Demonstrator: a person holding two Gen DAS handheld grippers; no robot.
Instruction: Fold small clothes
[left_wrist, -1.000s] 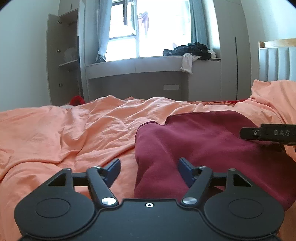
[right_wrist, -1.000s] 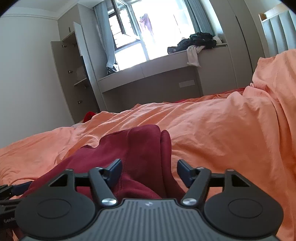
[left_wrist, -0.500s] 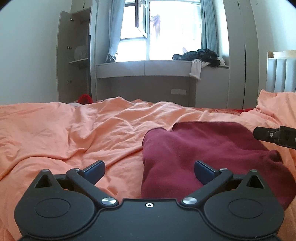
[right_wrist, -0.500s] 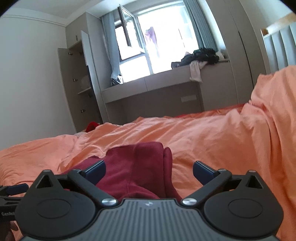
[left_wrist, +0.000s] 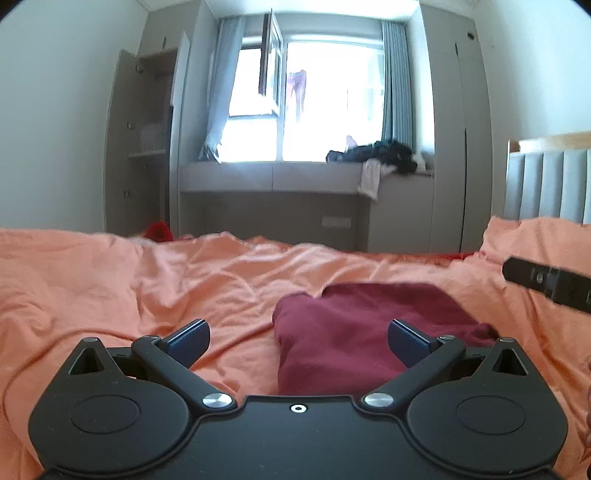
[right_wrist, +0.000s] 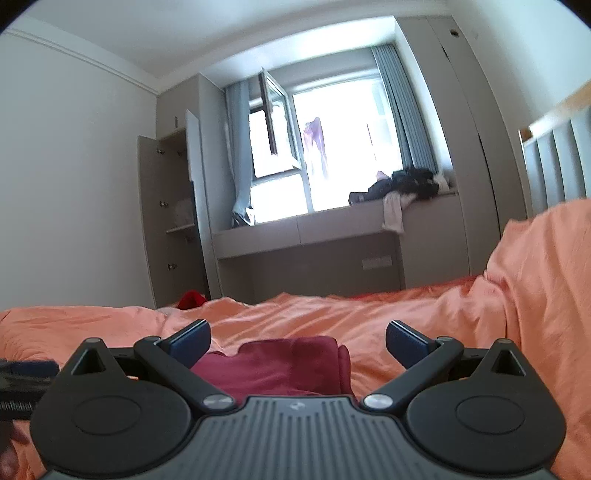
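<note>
Where visible, headboard leftward only.

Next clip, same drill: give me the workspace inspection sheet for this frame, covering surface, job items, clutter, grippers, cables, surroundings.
Surface: orange bedsheet, wrinkled, covering the bed.
Job's things: one maroon garment lying folded on the sheet, free of both grippers.
Clutter: red item past the bed's far edge; nothing else seen on the sheet.
Grippers: left gripper open, nothing between its fingers; right gripper open, likewise empty, garment lying ahead of it.
Cables: nothing seen.
Surroundings: bright window with one pane swung open, pile of dark clothes on the sill bench, open wardrobe at left, padded headboard at right.
</note>
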